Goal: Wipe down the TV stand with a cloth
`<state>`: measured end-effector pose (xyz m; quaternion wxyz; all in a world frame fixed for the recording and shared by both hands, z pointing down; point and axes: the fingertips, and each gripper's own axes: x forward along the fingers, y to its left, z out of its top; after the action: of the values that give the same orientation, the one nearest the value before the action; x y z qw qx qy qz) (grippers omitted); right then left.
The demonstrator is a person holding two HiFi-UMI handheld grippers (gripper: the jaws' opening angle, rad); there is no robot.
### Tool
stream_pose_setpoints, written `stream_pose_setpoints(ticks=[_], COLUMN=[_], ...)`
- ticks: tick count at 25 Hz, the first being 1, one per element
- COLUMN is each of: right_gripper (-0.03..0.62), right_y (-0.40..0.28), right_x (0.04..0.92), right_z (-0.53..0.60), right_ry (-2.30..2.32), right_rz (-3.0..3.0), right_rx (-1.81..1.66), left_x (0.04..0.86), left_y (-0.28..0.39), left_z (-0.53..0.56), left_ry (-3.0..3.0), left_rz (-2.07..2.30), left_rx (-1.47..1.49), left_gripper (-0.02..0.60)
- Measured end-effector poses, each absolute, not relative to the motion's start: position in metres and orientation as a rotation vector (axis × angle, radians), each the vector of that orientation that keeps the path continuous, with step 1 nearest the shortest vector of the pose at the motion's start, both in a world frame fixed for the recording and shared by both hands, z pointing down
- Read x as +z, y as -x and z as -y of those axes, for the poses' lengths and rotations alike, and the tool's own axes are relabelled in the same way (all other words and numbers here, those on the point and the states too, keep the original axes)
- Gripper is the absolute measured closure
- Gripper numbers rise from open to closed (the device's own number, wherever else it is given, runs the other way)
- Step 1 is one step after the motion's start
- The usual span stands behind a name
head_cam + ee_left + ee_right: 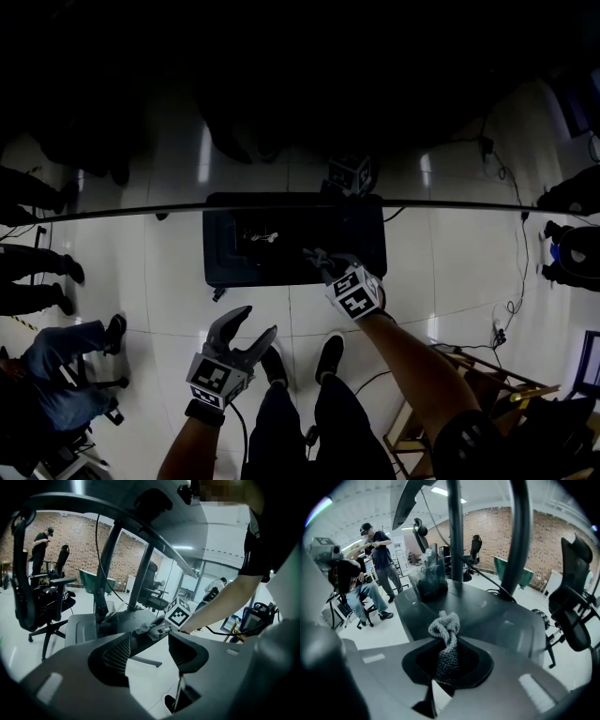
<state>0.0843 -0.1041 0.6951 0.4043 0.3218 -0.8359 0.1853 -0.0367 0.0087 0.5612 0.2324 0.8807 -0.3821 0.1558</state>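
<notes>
TV stand base lies dark on the pale floor, just ahead of the person's feet. The head view is too dim to show any wiped patch, so the wiping looks barely begun, with most of the top probably left to do. Right gripper is clenched on a grey knitted cloth and angled down, with the cloth over the base's near edge. Left gripper hangs short of the stand, jaws spread and empty, pointing shallowly toward it.

Dim, vignetted head view with glare streaks on the floor; gripper views bend fisheye-style at edges.
</notes>
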Motion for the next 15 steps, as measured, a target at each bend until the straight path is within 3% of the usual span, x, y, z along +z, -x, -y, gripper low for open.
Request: stream_pose_setpoints(ticks=[10, 15], right_gripper=[0.554, 0.554], right_y=[-0.227, -0.211], right_x=[0.696, 0.676], right_z=[0.107, 0.12], right_ry=[-1.099, -1.111], right_rz=[1.928, 1.999], right_rx=[0.599, 0.59], left_x=[0.552, 0.55], left_y=[0.017, 0.015], left_z=[0.006, 0.005], left_ry=[-2.449, -2.452], left_rz=[1.037, 1.032], left_rx=[0.418, 0.41], left_gripper=[0.307, 0.307])
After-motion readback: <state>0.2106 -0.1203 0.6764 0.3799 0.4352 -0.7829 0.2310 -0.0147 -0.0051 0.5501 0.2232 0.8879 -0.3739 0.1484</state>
